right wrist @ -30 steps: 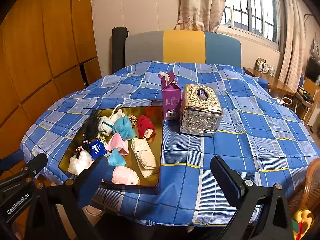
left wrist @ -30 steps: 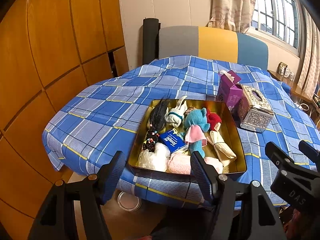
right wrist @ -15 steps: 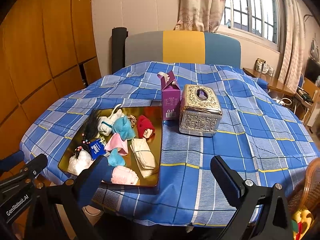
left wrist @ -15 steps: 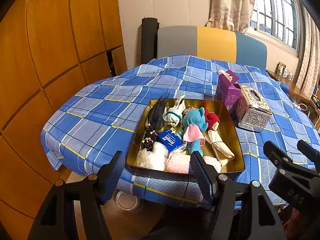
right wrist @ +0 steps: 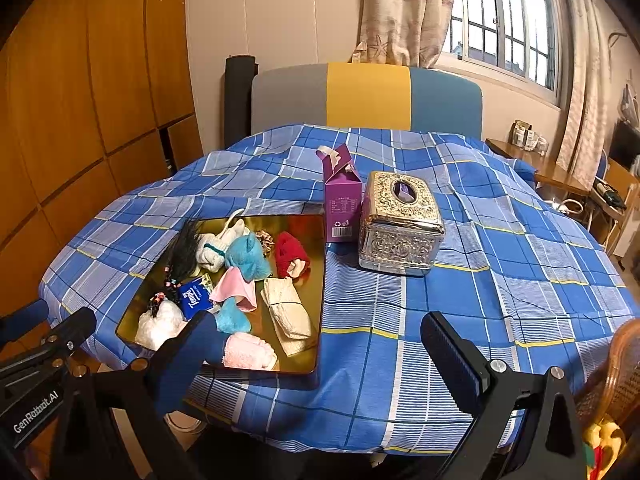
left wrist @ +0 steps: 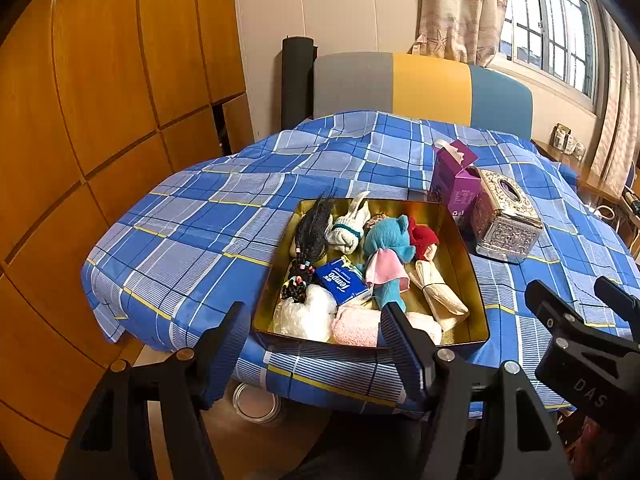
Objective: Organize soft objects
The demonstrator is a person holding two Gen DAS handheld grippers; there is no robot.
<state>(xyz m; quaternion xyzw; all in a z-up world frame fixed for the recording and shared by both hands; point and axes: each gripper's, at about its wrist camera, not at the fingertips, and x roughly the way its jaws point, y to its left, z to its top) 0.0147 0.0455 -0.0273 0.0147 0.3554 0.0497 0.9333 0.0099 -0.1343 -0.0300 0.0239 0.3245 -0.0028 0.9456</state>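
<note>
Table [right wrist: 520, 248] under blue plaid cloth carries a gold tray [left wrist: 460, 240] of soft objects: blue plush [left wrist: 386, 236], pink towel [left wrist: 356, 326], white sock [left wrist: 346, 232]. Left gripper [left wrist: 316, 344] and right gripper [right wrist: 320, 344] hover at the near edge, fingers spread, empty.

Your cloth [right wrist: 460, 312] is blue plaid with yellow lines — the tray [left wrist: 456, 240] gold, the plush [left wrist: 386, 236] turquoise, the carton [right wrist: 341, 196] purple, the towel [left wrist: 356, 326] pink.

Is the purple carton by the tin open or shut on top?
Open. The purple carton stands upright with its top flap lifted, beside the silver tissue box.
</note>
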